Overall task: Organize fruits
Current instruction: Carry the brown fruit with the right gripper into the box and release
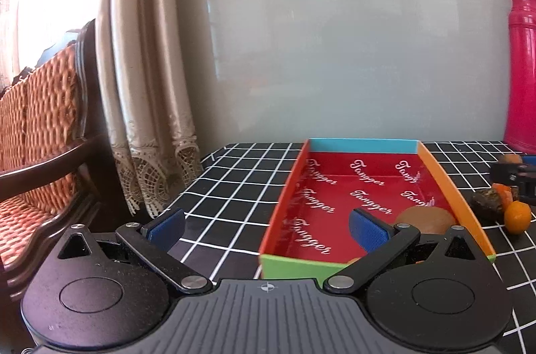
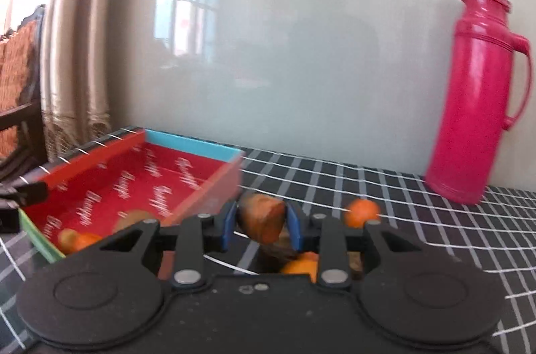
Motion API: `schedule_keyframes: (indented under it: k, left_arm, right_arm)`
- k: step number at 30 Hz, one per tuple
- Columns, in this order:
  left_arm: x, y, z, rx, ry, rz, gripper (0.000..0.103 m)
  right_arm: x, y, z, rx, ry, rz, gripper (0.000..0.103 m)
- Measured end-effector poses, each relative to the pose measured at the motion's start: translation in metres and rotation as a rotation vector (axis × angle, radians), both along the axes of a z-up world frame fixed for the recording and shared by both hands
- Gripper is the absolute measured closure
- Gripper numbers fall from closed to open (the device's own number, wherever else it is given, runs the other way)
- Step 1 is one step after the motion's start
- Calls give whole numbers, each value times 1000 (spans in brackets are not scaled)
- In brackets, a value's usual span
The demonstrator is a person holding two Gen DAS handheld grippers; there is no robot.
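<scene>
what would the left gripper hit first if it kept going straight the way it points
Likely the box: the open left gripper points low over the checked tablecloth, its right finger at the near green wall. Depth is unclear.

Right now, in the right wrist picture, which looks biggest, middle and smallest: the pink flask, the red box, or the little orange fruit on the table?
1. pink flask and red box: too alike to rank, and the box sits nearer the camera.
2. little orange fruit: clearly smallest.

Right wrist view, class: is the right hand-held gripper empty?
No: the right hand-held gripper is shut on a brown-orange fruit piece, pressed between its blue pads.
</scene>
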State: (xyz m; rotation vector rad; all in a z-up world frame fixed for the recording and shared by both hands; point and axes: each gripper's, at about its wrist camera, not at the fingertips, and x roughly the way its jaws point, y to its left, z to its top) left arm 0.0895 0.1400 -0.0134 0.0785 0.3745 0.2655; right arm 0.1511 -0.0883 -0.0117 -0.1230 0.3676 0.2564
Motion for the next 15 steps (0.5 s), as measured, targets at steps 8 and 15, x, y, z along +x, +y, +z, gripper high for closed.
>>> schedule_keyframes:
  k: [8,15]
  left_arm:
    - [-6,20,-4,0,9,43,0]
    - [-9,36,-5,-6,9,76,0]
  right_arm:
    - [7,52,-2,35,7,83,73]
    - [2,90,-7,39,14,161,73]
